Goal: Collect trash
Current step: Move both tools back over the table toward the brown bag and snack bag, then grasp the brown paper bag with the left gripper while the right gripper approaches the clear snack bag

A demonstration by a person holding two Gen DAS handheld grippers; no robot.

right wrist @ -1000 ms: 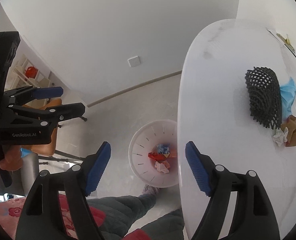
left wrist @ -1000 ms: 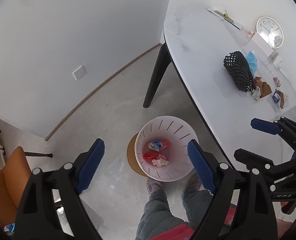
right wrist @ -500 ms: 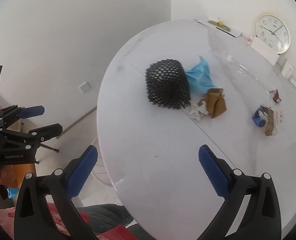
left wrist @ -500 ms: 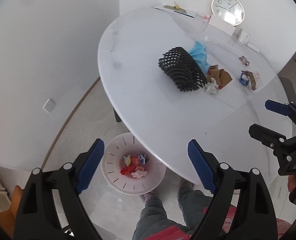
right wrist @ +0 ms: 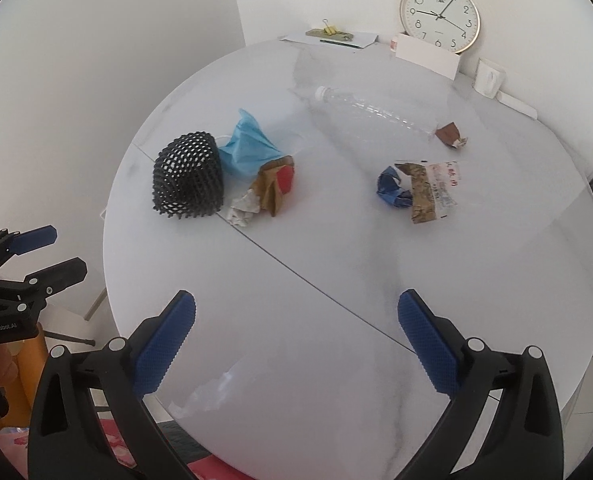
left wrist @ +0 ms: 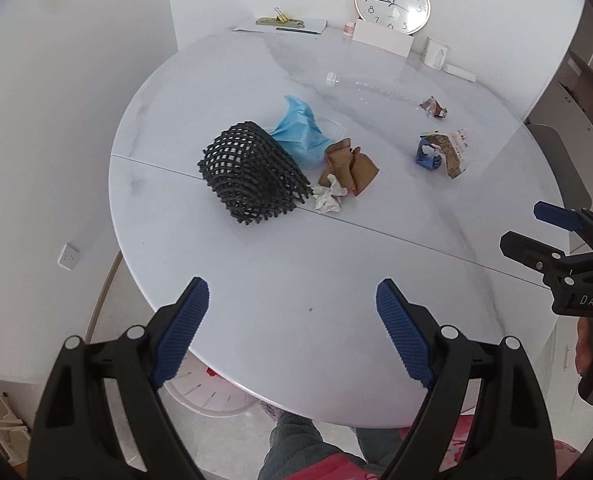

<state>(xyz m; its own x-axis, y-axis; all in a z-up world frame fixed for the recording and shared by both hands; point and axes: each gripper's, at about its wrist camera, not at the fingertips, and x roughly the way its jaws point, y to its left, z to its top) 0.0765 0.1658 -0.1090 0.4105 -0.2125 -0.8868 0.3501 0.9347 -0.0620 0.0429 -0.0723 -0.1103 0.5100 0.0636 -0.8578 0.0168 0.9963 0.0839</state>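
Trash lies on the round white table (left wrist: 336,264): a black foam net (left wrist: 252,174) (right wrist: 188,176), a blue face mask (left wrist: 300,134) (right wrist: 246,148), a brown wrapper (left wrist: 350,164) (right wrist: 274,186), a crumpled white tissue (left wrist: 328,200) (right wrist: 244,210), a blue and brown wrapper (left wrist: 440,152) (right wrist: 414,190), a small brown wrapper (left wrist: 434,108) (right wrist: 450,134) and a clear plastic bottle (right wrist: 372,114). The pink bin (left wrist: 212,394) peeks out under the table's near edge. My left gripper (left wrist: 292,322) and right gripper (right wrist: 296,332) are both open and empty above the near table edge.
A clock (right wrist: 440,16), a white card (right wrist: 426,58), a small white box (right wrist: 488,78) and papers with a binder clip (right wrist: 330,36) sit at the far edge by the wall. A grey chair (left wrist: 560,168) stands at the right. My legs (left wrist: 296,448) are below.
Both grippers have swung up from the bin on the floor to face the tabletop. The bin with trash in it has dropped almost out of view under the table.
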